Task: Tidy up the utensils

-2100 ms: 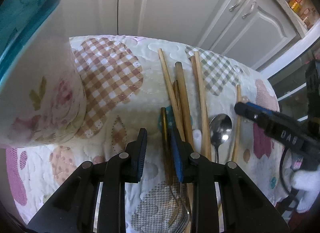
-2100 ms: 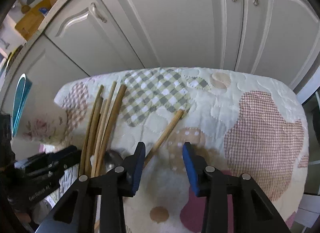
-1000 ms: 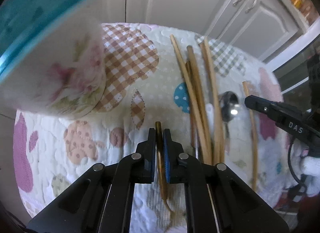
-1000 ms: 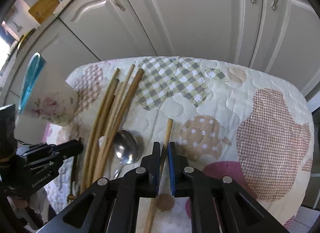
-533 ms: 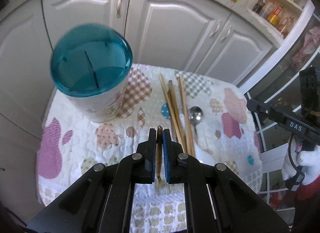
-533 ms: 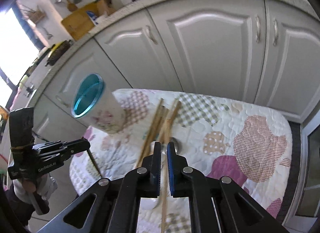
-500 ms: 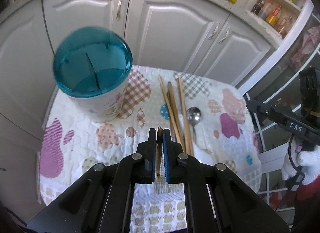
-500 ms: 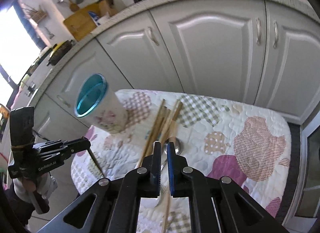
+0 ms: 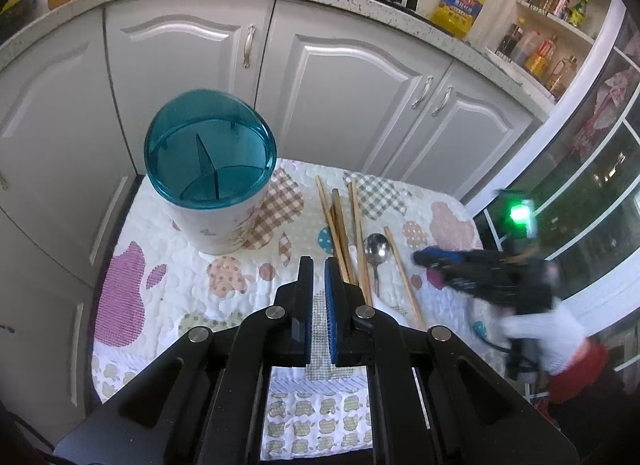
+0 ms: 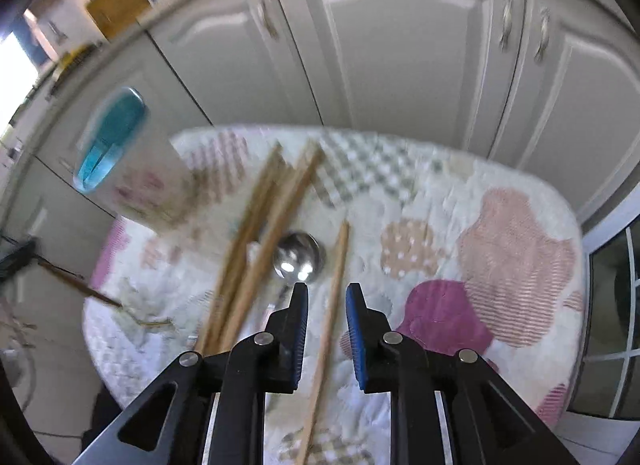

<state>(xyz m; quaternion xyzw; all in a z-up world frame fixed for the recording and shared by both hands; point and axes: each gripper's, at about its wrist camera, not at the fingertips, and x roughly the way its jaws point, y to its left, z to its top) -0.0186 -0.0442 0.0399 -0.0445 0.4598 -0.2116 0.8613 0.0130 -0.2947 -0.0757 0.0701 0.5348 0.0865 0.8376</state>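
Observation:
A white floral utensil holder with a teal divided top [image 9: 210,169] stands at the table's back left; it also shows blurred in the right wrist view [image 10: 116,161]. Several wooden chopsticks [image 9: 340,225] and a metal spoon [image 9: 376,245] lie on the quilted cloth. My left gripper [image 9: 316,265] is held high with its jaws a narrow gap apart, and nothing shows between them. In the right wrist view a dark fork-like utensil [image 10: 76,281] slants down near the table's left edge. My right gripper [image 10: 326,291] is open above a single chopstick [image 10: 332,297] beside the spoon [image 10: 298,255].
White kitchen cabinets [image 9: 352,77] stand behind the small table [image 9: 132,289]. A shelf of bottles [image 9: 536,53] and a glass door [image 9: 600,185] are at the right. The table's right half [image 10: 500,249] holds only the cloth.
My right gripper has opened, let its chopstick down onto the cloth and dropped low toward it. The dark utensil no longer shows between my left fingers, which have parted slightly.

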